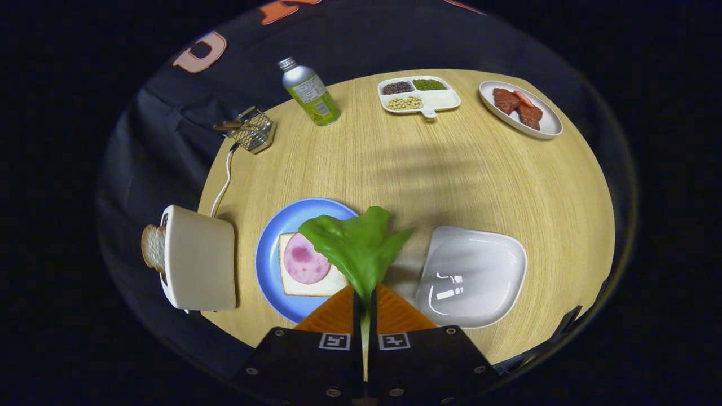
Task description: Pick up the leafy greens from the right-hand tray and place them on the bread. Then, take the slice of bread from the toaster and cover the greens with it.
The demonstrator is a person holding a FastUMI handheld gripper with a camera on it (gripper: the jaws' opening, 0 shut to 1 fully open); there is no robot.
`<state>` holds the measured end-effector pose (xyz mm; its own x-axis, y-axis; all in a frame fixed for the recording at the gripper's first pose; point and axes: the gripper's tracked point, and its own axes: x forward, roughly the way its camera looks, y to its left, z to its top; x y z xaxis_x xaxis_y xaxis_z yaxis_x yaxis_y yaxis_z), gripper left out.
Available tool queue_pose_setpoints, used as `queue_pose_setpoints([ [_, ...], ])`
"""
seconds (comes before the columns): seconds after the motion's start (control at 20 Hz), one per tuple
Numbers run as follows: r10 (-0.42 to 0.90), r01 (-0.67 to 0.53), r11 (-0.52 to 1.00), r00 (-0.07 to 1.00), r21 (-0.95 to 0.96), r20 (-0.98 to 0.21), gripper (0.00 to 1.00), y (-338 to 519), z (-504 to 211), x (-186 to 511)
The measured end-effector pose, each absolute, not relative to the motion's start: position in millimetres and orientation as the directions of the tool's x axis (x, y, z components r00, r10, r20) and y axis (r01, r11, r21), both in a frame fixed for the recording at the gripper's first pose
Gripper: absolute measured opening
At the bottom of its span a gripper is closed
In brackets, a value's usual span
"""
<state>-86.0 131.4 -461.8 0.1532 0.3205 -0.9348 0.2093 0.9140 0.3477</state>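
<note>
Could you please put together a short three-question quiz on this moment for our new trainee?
1. True or false: the gripper is shut on the stem of the leafy greens.
2. Multiple choice: the bread slice with a round of ham lies on (a) the white tray, (b) the blue plate, (c) the bare table.
3. Short answer: where is the second slice of bread?

Key
1. True; both fingers press on the stem and the leaf stands just ahead of them.
2. b, the blue plate; the white tray beside it holds nothing.
3. It sticks out of the toaster, beside the blue plate.
</note>
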Motion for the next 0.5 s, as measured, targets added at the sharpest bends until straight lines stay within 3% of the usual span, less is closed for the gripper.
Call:
queue_pose_setpoints([
  [0.5, 0.388, 0.129, 0.906, 0.121, 0.402, -0.914, 0.06, 190, -465, -68],
])
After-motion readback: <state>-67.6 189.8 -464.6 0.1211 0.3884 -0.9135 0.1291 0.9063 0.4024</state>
